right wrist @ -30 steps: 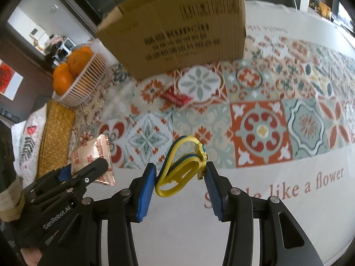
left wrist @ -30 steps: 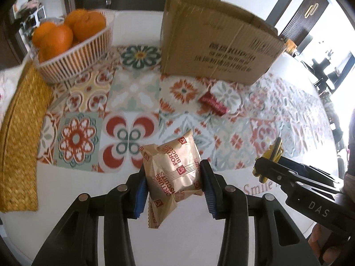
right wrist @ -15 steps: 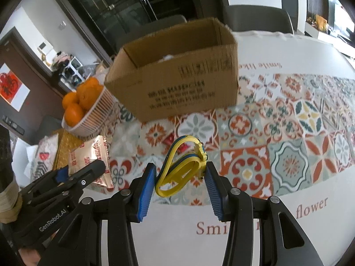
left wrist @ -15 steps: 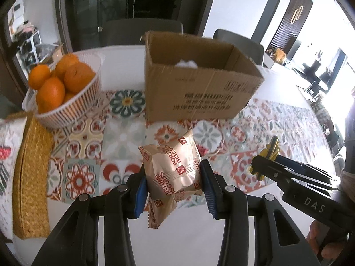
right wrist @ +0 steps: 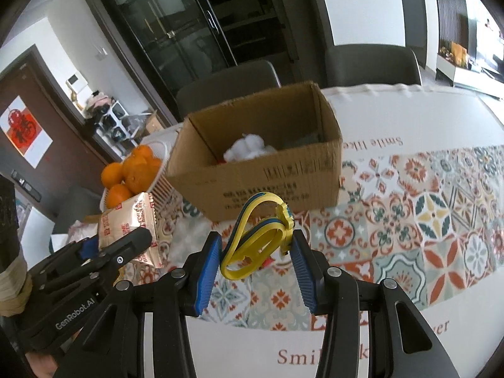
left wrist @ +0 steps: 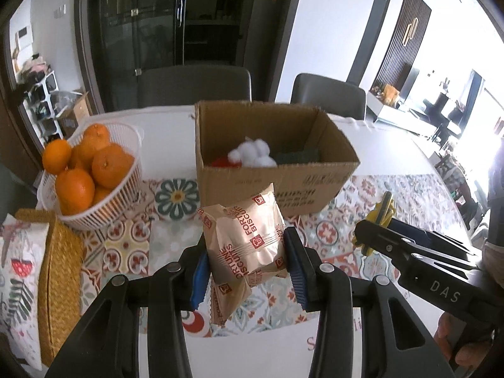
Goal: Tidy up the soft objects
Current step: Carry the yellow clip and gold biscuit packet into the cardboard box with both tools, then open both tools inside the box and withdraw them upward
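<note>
At ten o'clock, a white slatted basket of oranges [left wrist: 94, 170] was seen on the tiled-pattern counter [left wrist: 132, 245]. The gold foil biscuit packet [left wrist: 244, 245] was clamped in the left hand-held gripper [left wrist: 245, 267], below the open brown cardboard box [left wrist: 267, 157]. At three o'clock, a yellow-and-blue rubbery loop [right wrist: 258, 236] was pinched by the right hand-held gripper [right wrist: 256, 271].
</note>
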